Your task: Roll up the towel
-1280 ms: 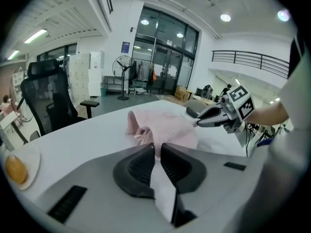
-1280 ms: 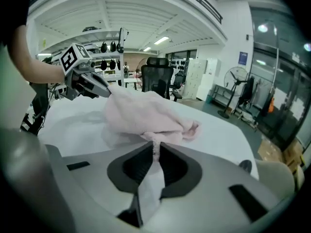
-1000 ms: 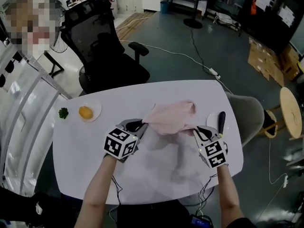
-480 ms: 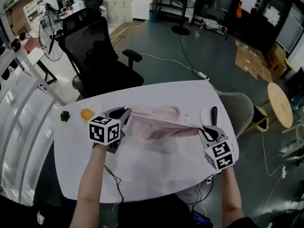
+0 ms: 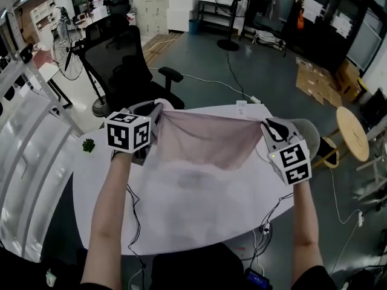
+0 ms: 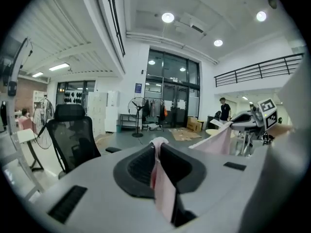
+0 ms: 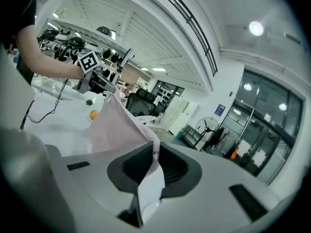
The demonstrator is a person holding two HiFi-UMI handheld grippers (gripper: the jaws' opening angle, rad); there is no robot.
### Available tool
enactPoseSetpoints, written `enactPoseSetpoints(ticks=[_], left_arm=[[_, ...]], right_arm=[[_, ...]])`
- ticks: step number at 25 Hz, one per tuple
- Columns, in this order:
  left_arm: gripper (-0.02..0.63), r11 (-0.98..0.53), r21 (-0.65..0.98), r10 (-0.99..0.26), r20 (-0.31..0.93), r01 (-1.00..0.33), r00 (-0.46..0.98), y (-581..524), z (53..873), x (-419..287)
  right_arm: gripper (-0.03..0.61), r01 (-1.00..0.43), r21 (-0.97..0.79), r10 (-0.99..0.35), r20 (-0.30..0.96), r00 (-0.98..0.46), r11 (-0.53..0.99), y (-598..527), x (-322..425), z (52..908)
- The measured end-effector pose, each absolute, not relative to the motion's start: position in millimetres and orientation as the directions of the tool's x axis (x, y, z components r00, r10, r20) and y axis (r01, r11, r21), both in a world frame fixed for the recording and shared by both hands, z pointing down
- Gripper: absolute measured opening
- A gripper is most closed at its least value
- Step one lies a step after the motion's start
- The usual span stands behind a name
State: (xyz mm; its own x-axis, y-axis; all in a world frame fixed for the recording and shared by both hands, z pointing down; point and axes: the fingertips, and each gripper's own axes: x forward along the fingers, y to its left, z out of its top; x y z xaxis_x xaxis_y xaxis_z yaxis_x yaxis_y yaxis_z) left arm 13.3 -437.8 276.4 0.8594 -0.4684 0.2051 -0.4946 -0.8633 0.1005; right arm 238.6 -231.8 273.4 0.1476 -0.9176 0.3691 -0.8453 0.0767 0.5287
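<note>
Towel (image 5: 208, 141) now aloft above table (image 5: 199, 219)

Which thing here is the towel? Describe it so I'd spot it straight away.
Find the white oval table. Above it, a pale pink towel hangs stretched between the left claw and the right claw, each shut on a top corner. It is the only cloth in sight, and the only thing held up in the air.

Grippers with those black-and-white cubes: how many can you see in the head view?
2. The left gripper pinches the left top corner of the pink towel; the right gripper pinches the right one, spreading it above the white table. No others appear.
</note>
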Motion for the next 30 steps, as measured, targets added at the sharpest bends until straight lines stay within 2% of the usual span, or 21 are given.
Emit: enactPoseSetpoints(ticks=[5, 10, 15, 20, 27, 30], left_arm=[[0.046, -0.868, 0.053, -0.482, 0.159, -0.495, 0.862, -441.1, 243.5, 9.9], [0.046, -0.891, 0.069, -0.407, 0.312, -0.448, 0.859, -402.2, 322.6, -16.2], [0.044, -0.858, 0.2, -0.325, 0.501, -0.473, 0.802, -346.4, 452.2, -62.6], [0.043, -0.835, 0.185, -0.281, 0.668, -0.519, 0.69, -308.3, 541.9, -108.6], [0.043, -0.831, 0.253, -0.138, 0.769, -0.495, 0.624, -274.0, 599.1, -150.5], [0.047, -0.823, 0.281, -0.101, 0.783, -0.493, 0.614, -266.2, 608.9, -160.0]], right_arm=[[0.051, -0.806, 0.589, -0.941, 0.305, 0.149, 0.063, -232.0, 225.5, 233.1], [0.051, -0.827, 0.533, -0.893, 0.441, 0.09, 0.18, -193.1, 192.5, 306.6], [0.049, -0.87, 0.381, -0.755, 0.656, 0.015, 0.314, -135.8, 145.0, 440.9], [0.049, -0.882, 0.154, -0.591, 0.791, -0.16, 0.445, -86.9, 76.3, 536.2], [0.048, -0.78, -0.057, -0.388, 0.844, -0.371, 0.623, -43.5, -13.9, 590.3], [0.056, -0.772, -0.135, -0.352, 0.832, -0.429, 0.621, -40.4, -28.8, 600.0]])
